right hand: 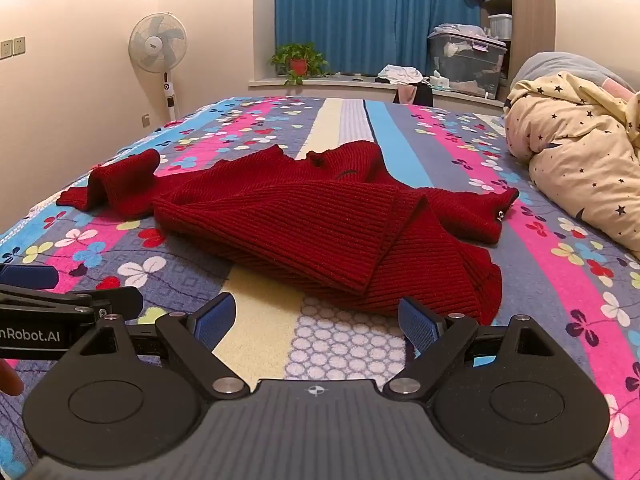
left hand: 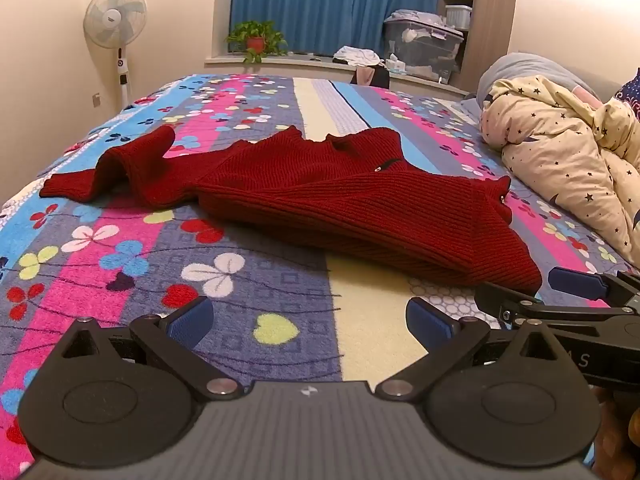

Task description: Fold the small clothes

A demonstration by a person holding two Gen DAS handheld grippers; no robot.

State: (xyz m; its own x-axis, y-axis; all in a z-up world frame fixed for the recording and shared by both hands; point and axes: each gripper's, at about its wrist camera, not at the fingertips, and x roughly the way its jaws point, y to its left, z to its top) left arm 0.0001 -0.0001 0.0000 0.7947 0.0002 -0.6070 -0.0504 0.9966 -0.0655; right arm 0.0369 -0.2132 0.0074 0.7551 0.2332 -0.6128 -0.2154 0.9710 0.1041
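Note:
A dark red ribbed knit sweater [left hand: 340, 204] lies rumpled on the flowered bedspread [left hand: 120, 248], one sleeve stretched out to the left and a zip near its neck. In the right wrist view the same sweater [right hand: 304, 224] has a folded-over flap at its near edge. My left gripper [left hand: 310, 322] is open just short of the sweater's near hem, with only bedspread between its blue pads. My right gripper [right hand: 316, 320] is open too, its right pad close to the hem, not touching. Each gripper shows at the edge of the other's view.
A bunched cream duvet with stars [left hand: 568, 152] lies along the right side of the bed. Behind the bed are a standing fan [left hand: 116, 20], a potted plant [left hand: 256, 40] on the sill, blue curtains and a clear storage box [left hand: 424, 48].

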